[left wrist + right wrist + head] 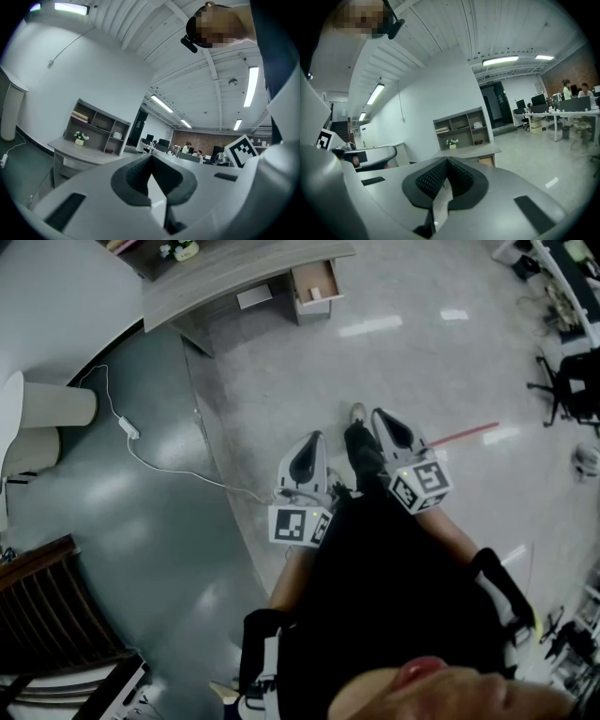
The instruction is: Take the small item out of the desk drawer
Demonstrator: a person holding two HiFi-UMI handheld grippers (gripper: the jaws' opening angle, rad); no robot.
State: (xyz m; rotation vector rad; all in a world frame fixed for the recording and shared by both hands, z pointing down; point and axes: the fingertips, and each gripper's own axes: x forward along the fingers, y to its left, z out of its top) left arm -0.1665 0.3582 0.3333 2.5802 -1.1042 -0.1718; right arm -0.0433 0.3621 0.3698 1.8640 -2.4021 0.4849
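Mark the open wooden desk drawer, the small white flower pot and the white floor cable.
open wooden desk drawer [314, 279]: head view, its open inside.
small white flower pot [451, 143]: right gripper view, the blooms.
white floor cable [128, 427]: head view, its adapter block.

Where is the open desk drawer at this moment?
In the head view, the open brown-lined drawer is at top centre, under the right end of the curved grey desk.
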